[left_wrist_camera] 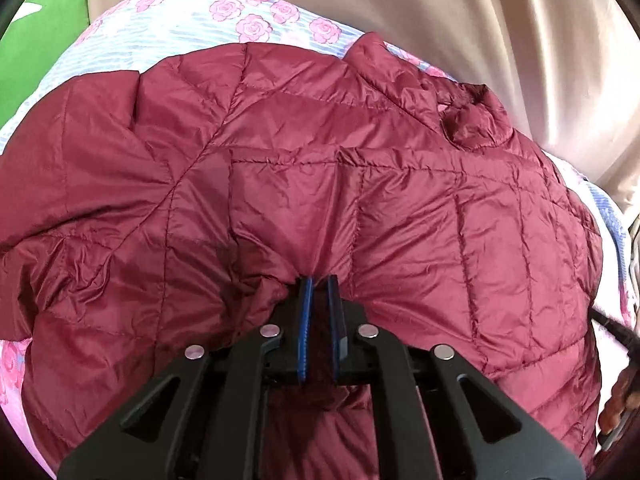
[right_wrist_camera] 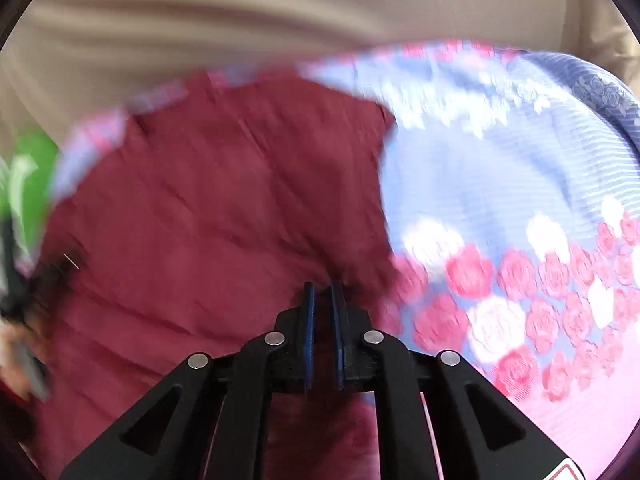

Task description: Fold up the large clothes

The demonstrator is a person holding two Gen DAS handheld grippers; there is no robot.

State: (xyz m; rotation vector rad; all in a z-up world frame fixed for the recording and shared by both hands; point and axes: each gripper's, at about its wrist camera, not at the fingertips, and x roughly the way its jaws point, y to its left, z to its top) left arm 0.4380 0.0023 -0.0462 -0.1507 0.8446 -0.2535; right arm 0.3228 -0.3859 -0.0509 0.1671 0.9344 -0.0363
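With the maroon quilted jacket (left_wrist_camera: pixel 320 184) filling mid-frame on the flowered bedsheet (left_wrist_camera: pixel 180 28), your left hand-held gripper (left_wrist_camera: pixel 318 280) and right hand-held gripper (right_wrist_camera: pixel 322 286) each pinch its fabric, seemingly mid-fold; next, carry both edges across together.

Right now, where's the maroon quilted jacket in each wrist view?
Left wrist view: the maroon quilted jacket fills most of the picture, sharp, collar at upper right.
Right wrist view: it covers the left and centre, blurred, with bare sheet to its right.
Shared landmark: the rose-print bedsheet under it, along the top in the left view and at the right in the right view.
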